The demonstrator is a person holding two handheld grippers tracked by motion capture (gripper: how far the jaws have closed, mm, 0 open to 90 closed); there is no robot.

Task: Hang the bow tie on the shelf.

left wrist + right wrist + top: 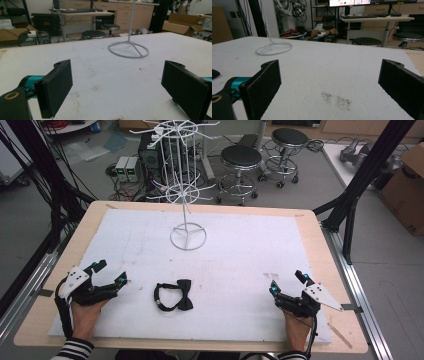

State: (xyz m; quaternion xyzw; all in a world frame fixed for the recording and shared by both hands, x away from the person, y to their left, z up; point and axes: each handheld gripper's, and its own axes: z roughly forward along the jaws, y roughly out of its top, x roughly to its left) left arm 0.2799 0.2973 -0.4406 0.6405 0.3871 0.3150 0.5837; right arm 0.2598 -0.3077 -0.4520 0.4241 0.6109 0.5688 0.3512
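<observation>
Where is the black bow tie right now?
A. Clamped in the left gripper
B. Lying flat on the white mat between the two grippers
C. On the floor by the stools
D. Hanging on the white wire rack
B: the bow tie lies on the white mat, with the open left gripper and the open right gripper on either side, neither touching it.

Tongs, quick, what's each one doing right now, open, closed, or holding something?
Left tongs: open, holding nothing, resting on the table left of the bow tie.
Right tongs: open, holding nothing.
</observation>
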